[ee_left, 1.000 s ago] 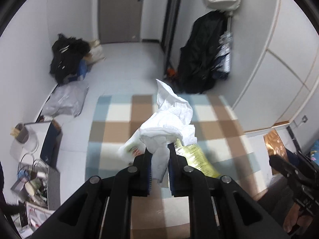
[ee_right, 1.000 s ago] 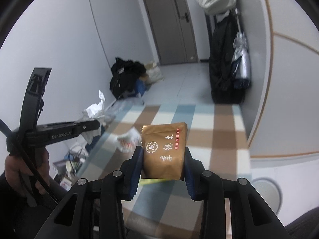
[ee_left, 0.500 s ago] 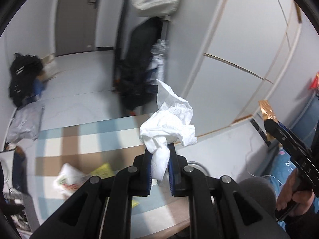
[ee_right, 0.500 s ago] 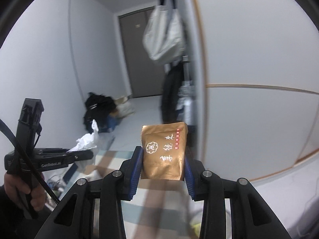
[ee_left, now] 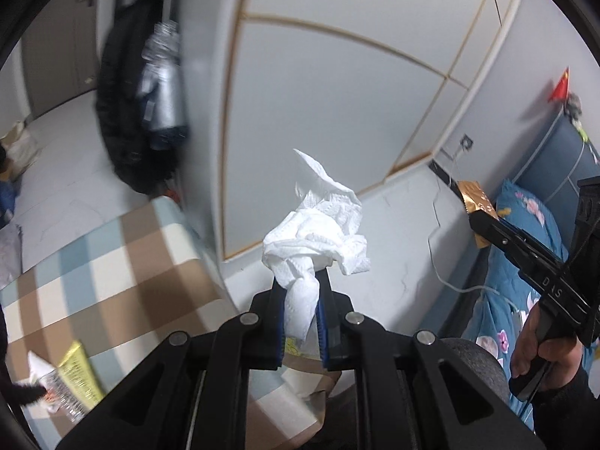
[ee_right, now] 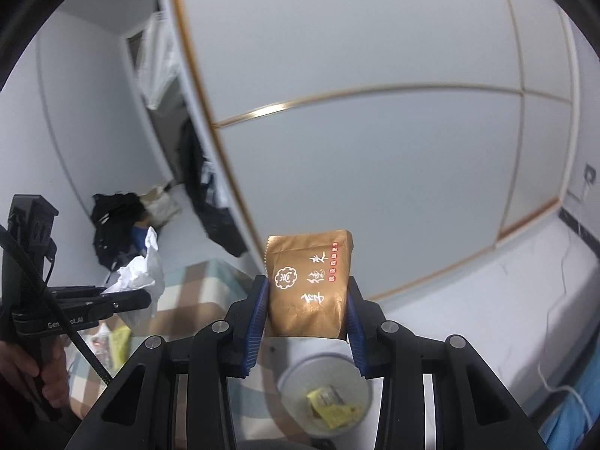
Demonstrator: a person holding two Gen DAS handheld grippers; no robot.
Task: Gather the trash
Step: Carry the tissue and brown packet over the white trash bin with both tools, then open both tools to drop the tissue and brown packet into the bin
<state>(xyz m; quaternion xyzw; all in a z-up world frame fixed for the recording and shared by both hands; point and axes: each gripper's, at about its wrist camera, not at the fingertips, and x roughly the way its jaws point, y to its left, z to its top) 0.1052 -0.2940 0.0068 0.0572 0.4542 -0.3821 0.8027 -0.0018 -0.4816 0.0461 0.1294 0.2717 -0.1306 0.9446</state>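
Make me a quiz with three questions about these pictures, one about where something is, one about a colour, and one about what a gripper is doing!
1. Where is the white bin?
A. On the floor below the right gripper
B. On the bed
C. Hanging on the wall

2. What colour is the snack packet in the right gripper?
A. Green
B. Golden brown
C. Pink

3. What is the left gripper doing?
A. Standing open and empty
B. Pinching a crumpled white tissue
C. Holding a bottle

Answers:
1. A, the right wrist view shows the bin on the floor under the fingers, with a yellow wrapper inside.
2. B, the packet is golden brown with white writing.
3. B, the tissue's tail is squeezed between its two fingers.
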